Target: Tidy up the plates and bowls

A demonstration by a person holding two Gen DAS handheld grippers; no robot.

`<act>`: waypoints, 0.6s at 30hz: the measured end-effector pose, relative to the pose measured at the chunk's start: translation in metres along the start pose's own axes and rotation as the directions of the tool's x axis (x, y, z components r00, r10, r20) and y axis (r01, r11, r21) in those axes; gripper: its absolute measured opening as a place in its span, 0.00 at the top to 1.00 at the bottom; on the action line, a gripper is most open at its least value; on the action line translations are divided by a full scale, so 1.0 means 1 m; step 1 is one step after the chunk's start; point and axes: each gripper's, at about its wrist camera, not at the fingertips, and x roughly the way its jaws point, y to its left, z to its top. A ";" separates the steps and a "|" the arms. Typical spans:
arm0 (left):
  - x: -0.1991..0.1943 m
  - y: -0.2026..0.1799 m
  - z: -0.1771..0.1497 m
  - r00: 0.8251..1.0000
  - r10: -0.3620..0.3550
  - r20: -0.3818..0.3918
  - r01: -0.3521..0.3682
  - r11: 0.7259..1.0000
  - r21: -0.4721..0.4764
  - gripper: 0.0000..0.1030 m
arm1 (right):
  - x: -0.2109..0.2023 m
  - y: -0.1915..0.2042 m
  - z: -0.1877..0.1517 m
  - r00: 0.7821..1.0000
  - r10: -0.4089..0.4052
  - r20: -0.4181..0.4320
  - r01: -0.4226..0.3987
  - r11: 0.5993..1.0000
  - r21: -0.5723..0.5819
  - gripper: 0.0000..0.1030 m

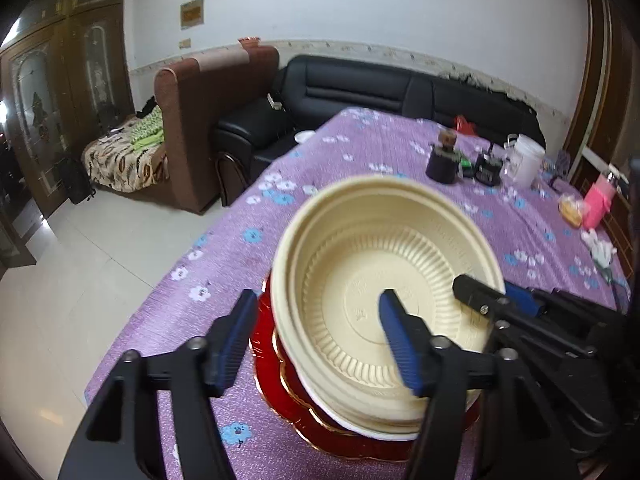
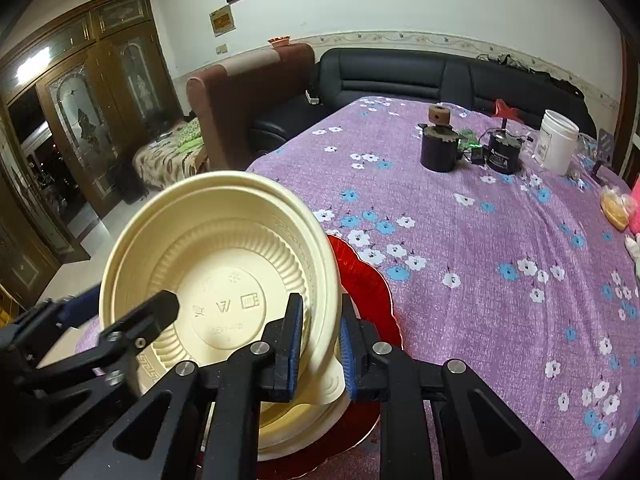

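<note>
A cream plastic bowl point(image 1: 384, 296), ribbed inside and stamped with marks on its base, sits tilted on top of a short stack of cream bowls point(image 2: 312, 420), which rests on a red gold-rimmed plate point(image 1: 280, 384) near the bench's point(image 2: 480, 280) front corner. In the right wrist view the top bowl leans up toward 10 o'clock, its rim at 4 o'clock caught between the blue pads of the right hand-held gripper point(image 2: 320, 344), which is clamped on the bowl's wall. The left hand-held gripper point(image 1: 316, 340) stands with its jaws apart: one blue pad hangs inside the bowl over its base, the other outside the rim at 8 o'clock above the red plate, neither pressing on the wall. In the left wrist view the right tool's black finger reaches over the rim from 3 o'clock.

The bench wears a purple cloth printed with white and blue flowers. Toward 1 o'clock from the bowls, well apart, stand a dark cylindrical pot point(image 2: 438, 152) topped with a brown wooden spool, a black round device point(image 2: 502, 156) with wires, and a white plastic tub point(image 2: 558, 144). A pink packet point(image 1: 598, 200) lies at the far right edge. Beyond the bench are a black leather sofa point(image 2: 400, 76), a brown armchair point(image 1: 200, 120) and wooden glass-panelled doors point(image 2: 80, 120).
</note>
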 end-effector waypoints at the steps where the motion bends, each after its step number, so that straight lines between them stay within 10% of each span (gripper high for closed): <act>1: -0.003 0.001 0.000 1.000 -0.001 0.007 0.001 1.000 -0.006 0.33 | 0.000 0.000 0.000 1.000 0.004 0.004 -0.004 1.000 0.000 0.78; 12: -0.067 0.009 -0.010 0.981 0.015 0.193 0.001 0.997 -0.082 0.06 | -0.054 -0.012 -0.010 0.983 0.001 0.184 -0.017 0.996 0.085 0.21; 15: -0.090 -0.001 -0.014 0.952 0.096 0.291 -0.071 0.993 -0.096 0.00 | -0.076 -0.027 -0.023 0.966 0.066 0.248 -0.109 0.981 0.162 0.15; 18: -0.109 -0.005 -0.017 0.939 0.013 0.345 0.027 0.994 -0.110 0.00 | -0.087 -0.051 -0.035 0.931 0.247 0.267 -0.320 0.906 0.278 0.14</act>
